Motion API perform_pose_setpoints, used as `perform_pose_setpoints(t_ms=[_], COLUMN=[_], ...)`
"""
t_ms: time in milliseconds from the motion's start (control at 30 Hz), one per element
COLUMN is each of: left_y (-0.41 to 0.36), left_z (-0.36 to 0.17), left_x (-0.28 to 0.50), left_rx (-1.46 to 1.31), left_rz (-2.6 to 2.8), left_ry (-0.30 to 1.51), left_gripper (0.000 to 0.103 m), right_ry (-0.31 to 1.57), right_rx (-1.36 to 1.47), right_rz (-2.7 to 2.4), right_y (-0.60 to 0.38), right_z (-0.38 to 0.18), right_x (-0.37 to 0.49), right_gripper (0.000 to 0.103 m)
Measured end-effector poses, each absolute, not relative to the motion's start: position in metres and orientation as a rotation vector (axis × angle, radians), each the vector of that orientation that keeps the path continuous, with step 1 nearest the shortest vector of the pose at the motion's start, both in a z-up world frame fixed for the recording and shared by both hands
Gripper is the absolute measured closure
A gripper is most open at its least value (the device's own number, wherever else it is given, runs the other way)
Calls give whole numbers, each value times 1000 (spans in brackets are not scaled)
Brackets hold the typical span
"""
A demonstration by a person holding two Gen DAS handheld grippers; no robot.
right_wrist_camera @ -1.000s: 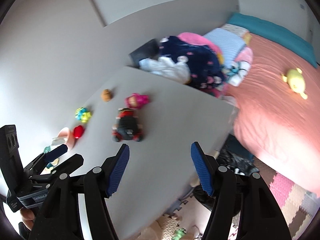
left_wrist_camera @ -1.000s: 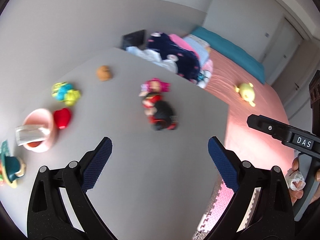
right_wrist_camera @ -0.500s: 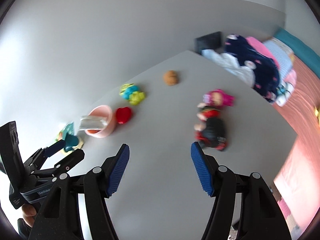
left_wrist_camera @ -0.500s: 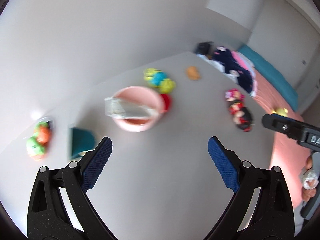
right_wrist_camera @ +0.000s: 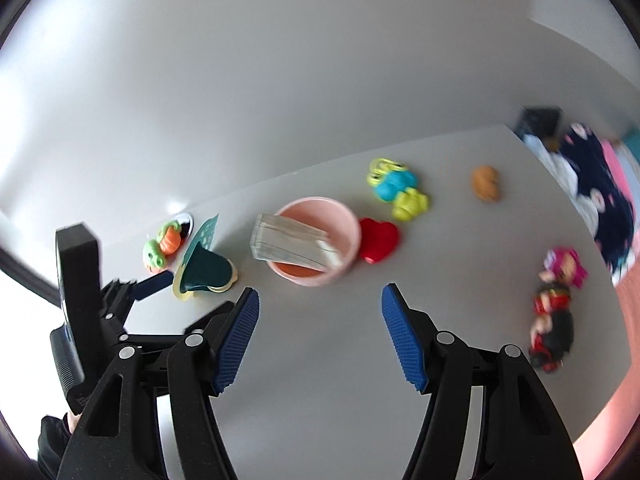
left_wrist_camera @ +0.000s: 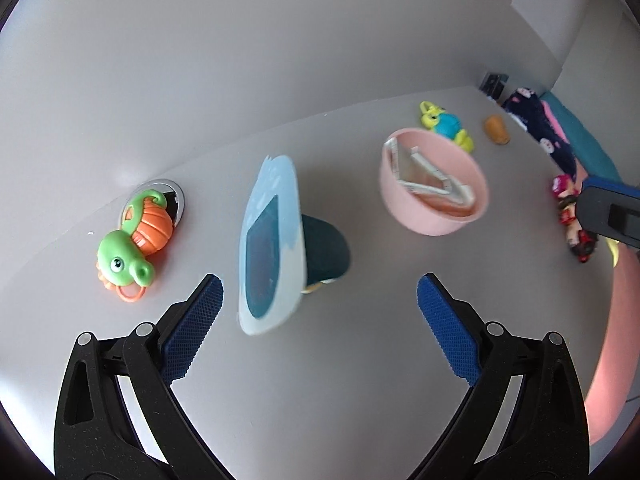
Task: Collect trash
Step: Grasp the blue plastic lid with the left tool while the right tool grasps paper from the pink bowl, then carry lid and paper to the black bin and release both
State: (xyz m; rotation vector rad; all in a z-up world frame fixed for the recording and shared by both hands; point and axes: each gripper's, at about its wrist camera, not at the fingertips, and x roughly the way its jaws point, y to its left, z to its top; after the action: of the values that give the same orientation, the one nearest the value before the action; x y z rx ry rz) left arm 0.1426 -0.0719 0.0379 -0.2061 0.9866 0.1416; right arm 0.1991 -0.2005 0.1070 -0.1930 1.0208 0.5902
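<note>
The left gripper (left_wrist_camera: 320, 300) hangs wide open and empty over the grey table (left_wrist_camera: 320, 380), its blue pads (left_wrist_camera: 192, 328) spread well apart. A second ago its camera faced the bed and the far dolls; it has swung round, and half a second ago the dark teal cup was still small at the left edge. That cup (left_wrist_camera: 324, 248) now lies on its side just ahead, between the fingers, with its pale blue peeled lid (left_wrist_camera: 272, 244) standing up toward the camera. The right gripper (right_wrist_camera: 316, 328) is equally open and holds nothing; it too has turned away from the bed toward the wall.

Left of the cup lies a green and orange seahorse toy (left_wrist_camera: 132, 248), partly over a round metal grommet (left_wrist_camera: 176, 200) in the table. Beyond the cup to the right stands the pink bowl (left_wrist_camera: 436, 200), and a crumpled silvery wrapper (left_wrist_camera: 424, 176) rests inside it, leaning over the rim. In the right wrist view a red heart (right_wrist_camera: 378, 240) touches the bowl's right side. Farther back lie a blue and yellow toy (right_wrist_camera: 398, 190) and a small brown lump (right_wrist_camera: 486, 183). At the far right edge lie the dolls (right_wrist_camera: 554, 308), with the clothes pile (right_wrist_camera: 600, 200) behind them, blurred.
</note>
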Motion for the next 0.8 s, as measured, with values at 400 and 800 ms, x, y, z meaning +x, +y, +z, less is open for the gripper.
perform_pose_setpoints(t_ms=[400,800], left_y=[-44,-29], left_z=[19,24], left_x=[159,158], left_rx=[-259,-331], left_rz=[142,116], left_ry=[978,917], left_gripper=[9,39], right_ry=[1035,1060], right_rx=[-431,-295], right_rz=[609,626], right_y=[-136,-146], right_z=[65,66], right_x=[221,244], right_gripper=[56,97])
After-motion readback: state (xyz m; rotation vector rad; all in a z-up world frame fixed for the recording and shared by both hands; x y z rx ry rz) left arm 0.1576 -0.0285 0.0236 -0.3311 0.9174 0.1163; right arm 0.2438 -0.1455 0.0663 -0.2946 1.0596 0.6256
